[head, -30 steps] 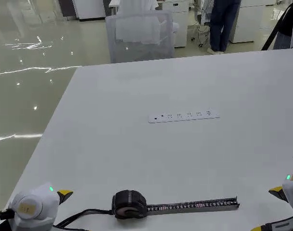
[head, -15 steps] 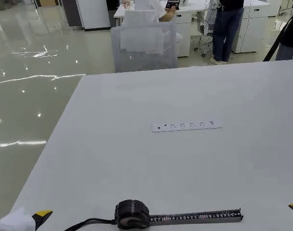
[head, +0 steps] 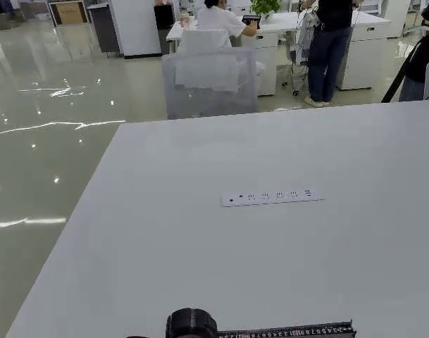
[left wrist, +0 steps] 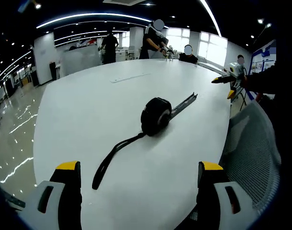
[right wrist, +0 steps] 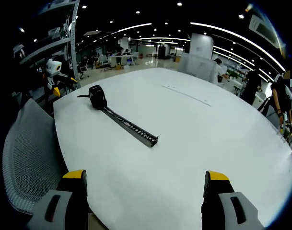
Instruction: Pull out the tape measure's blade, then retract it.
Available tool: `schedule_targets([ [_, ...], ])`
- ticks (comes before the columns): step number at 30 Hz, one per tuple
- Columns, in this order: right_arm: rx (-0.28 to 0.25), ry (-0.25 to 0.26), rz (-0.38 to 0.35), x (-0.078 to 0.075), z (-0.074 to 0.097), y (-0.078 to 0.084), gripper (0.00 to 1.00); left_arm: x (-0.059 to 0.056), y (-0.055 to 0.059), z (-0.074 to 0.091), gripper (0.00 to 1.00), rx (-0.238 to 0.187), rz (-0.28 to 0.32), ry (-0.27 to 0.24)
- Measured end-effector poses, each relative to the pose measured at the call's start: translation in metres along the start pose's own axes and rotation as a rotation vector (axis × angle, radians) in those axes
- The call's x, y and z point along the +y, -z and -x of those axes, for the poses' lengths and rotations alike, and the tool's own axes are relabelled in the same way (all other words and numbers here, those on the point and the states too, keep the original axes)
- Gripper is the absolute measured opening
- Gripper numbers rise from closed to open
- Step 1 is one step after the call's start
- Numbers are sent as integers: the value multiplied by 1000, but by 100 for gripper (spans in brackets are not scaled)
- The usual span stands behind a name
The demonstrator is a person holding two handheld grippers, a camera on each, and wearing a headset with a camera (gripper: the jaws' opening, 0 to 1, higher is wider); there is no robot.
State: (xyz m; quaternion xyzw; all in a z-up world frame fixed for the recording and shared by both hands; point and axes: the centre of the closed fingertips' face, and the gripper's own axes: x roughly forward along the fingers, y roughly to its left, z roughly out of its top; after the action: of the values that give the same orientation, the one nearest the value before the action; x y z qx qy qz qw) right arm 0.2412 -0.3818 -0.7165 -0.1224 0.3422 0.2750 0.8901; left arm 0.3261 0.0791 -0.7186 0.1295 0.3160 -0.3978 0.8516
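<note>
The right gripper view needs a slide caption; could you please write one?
Open right gripper faces a tape measure lying on the white table, blade pulled out.

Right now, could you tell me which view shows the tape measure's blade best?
The right gripper view: the blade lies whole, case to end hook. The left gripper view foreshortens it behind the case; the head view crops it at the frame's bottom.
</note>
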Motion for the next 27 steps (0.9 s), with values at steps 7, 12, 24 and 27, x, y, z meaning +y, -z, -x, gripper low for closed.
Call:
schedule_targets([
  [7,10,2,-7,1,9,12,99,3,-3,5,99,-43,13,-13],
  [12,-1,24,1,-5,18,15,99,4,-4,10,99,-37,-6,-17],
  [24,-21,25,13,-2,27,25,99,13,-23,24,100,-65,-46,-29],
  [27,-41,31,-2,-5,29,20,99,13,-24,24,100,-53,-63,-27],
])
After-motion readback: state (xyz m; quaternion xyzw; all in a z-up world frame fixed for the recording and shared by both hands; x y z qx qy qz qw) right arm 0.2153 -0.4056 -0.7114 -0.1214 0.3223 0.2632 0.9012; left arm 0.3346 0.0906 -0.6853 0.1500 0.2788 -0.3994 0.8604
